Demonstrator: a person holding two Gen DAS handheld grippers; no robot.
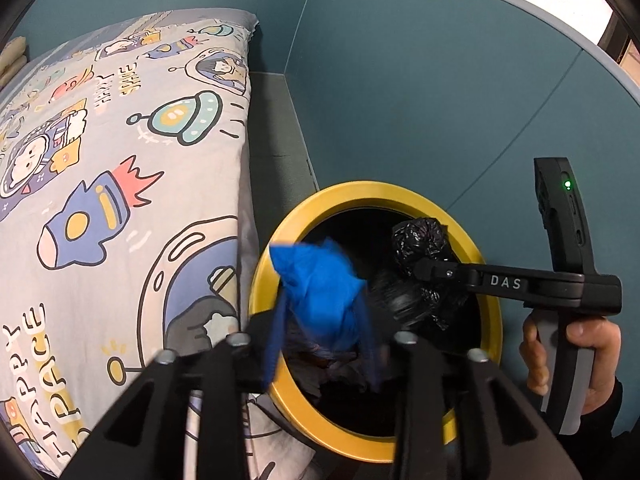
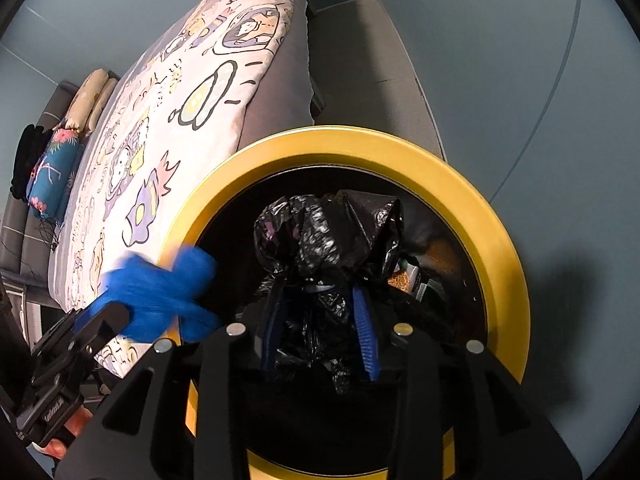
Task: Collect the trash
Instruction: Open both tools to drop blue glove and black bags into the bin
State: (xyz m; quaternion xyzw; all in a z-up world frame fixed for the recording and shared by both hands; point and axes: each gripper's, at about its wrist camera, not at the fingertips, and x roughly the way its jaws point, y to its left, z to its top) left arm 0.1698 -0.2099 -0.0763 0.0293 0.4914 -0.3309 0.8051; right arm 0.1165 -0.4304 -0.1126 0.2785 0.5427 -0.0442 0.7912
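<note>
Left wrist view: left gripper (image 1: 320,354) fingers are clamped on a crumpled blue bag (image 1: 320,280), held over the near-left rim of the yellow-rimmed bin (image 1: 494,312). The blue bag is motion-blurred. The bin's mouth is dark, with loose trash just visible under the blue bag. The right gripper (image 1: 420,270) reaches in from the right, fingers pinching a bunched black trash bag (image 1: 420,240) above the bin opening. The person's right hand (image 1: 576,356) wraps the handle, with a green LED lit on the unit above. The bed (image 1: 120,200), under a space-cartoon quilt, sits tight against the bin's left side. A teal partition wall (image 1: 420,100) stands behind and to the right. A narrow strip of grey floor (image 1: 272,140) runs between bed and wall.

Right wrist view: right gripper (image 2: 320,332) fingers (image 2: 364,332) are narrow, gripping the neck of the black trash bag (image 2: 328,236), which stands bunched up over the bin mouth. The bin's yellow rim (image 2: 480,216) fills most of the frame; brownish scraps and wrappers lie inside at right. The left gripper (image 2: 100,320) comes in low left with the blue bag (image 2: 160,292) over the rim's left edge, blurred. The bed (image 2: 180,100) borders the bin on the left, with folded pillows (image 2: 86,100) and a teal floral cushion (image 2: 52,184) stacked at its far end. The pale wall (image 2: 520,60) is behind.
</note>
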